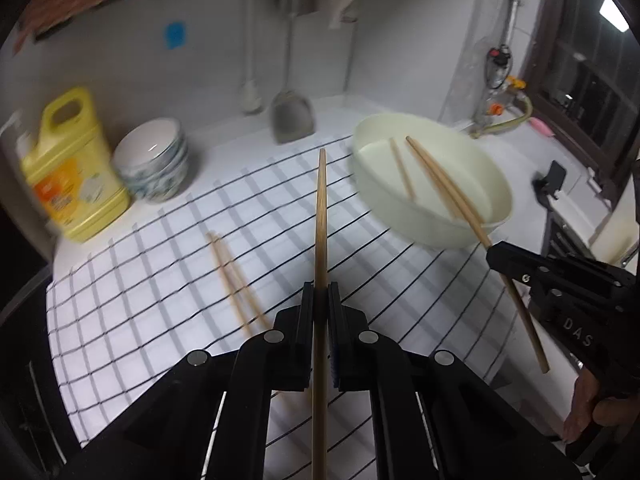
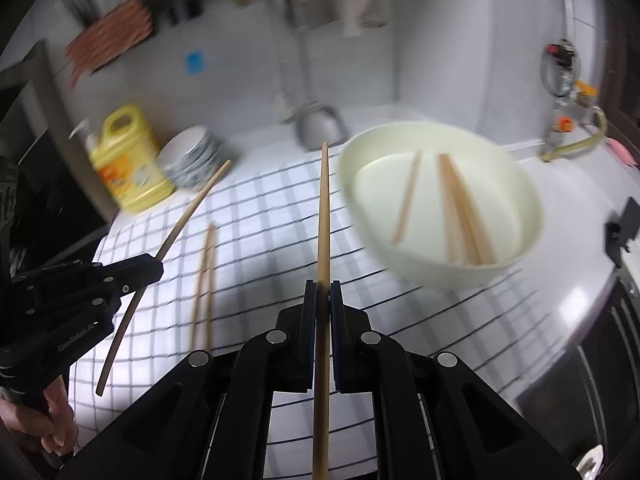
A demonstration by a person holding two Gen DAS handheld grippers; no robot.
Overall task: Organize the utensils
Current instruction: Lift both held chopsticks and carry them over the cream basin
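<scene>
I hold one chopstick clamped in the left gripper (image 1: 320,292) and one in the right gripper (image 2: 323,292), both above the checked cloth (image 1: 160,280); next I judge they drop into the cream tub (image 2: 528,216) beside three already there

Left claw (image 1: 321,292) and right claw (image 2: 323,292) clamped, angled downward.

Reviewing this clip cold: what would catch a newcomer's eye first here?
Each gripper is shut on one long chopstick: the left gripper holds its chopstick pointing forward over the checked cloth, and the right gripper does likewise with its own chopstick. Beyond, at right, a cream basin already holds chopsticks, while a pair lies on the cloth.
</scene>
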